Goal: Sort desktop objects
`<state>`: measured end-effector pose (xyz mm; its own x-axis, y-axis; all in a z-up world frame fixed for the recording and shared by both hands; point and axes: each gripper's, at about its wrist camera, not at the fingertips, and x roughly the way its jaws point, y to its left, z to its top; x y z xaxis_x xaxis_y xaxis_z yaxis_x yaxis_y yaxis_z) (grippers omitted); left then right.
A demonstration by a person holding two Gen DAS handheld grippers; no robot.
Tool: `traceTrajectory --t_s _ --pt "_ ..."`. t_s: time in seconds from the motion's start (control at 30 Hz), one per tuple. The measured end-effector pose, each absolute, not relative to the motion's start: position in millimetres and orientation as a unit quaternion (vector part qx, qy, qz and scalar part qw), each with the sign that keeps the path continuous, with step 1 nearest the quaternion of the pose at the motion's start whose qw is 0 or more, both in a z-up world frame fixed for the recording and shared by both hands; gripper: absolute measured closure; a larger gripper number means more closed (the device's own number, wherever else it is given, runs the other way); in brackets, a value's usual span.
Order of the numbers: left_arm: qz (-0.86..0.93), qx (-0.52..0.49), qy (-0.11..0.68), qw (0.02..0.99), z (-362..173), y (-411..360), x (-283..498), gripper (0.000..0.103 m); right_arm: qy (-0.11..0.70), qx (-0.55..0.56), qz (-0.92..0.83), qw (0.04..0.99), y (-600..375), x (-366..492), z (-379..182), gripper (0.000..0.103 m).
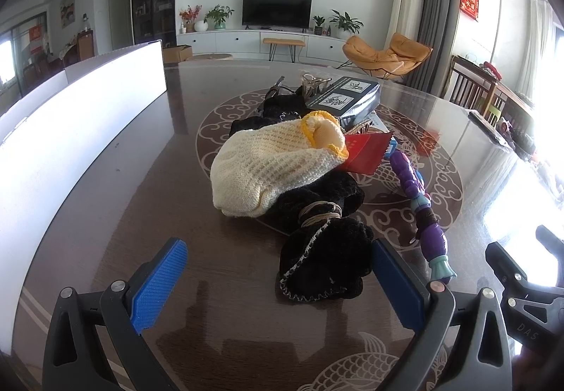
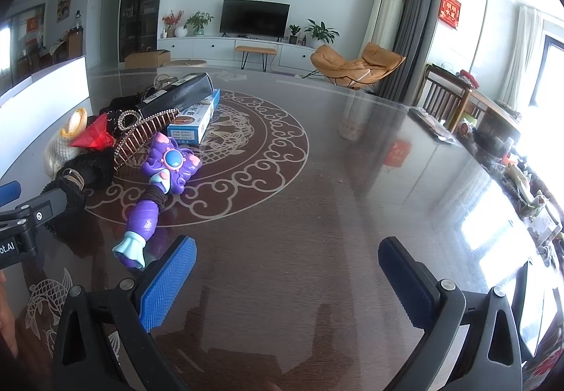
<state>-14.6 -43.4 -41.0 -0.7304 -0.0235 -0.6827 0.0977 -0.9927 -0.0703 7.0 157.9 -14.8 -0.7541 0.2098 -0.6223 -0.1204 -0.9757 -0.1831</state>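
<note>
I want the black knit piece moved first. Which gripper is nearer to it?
Left. The left gripper sits open right before the black knit piece; the right gripper hovers over bare table, off to its right.

The table top [image 2: 352,179] is seen as dark wood grain under a glossy, reflective sheet. The cream pouch [image 1: 261,169] is made of ribbed knitted yarn, the black cloth [image 1: 324,260] of fuzzy fabric. The purple toy [image 2: 169,169] is moulded in shiny plastic. The gripper pads [image 2: 169,281] are covered in blue, finely ridged rubber.

Glossy patterned table [image 2: 317,179] under cream knit pouch [image 1: 268,165], purple toy [image 2: 165,179]
</note>
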Motion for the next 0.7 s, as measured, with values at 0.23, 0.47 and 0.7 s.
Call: traceTrajectory --t_s 0.23,0.47,0.7 --pt "-0.928 0.366 0.059 0.031 -42.0 -47.1 -15.6 0.000 -0.066 -0.340 0.934 0.088 158.7 5.8 -13.6 0.000" --pt "-0.928 0.366 0.068 0.030 -42.8 -51.2 -15.7 0.000 -0.066 -0.340 0.934 0.088 158.5 5.7 -13.3 0.000" --pt "-0.927 0.366 0.079 0.028 -43.9 -55.6 -17.5 0.000 -0.066 -0.340 0.934 0.088 158.6 5.6 -13.0 0.000"
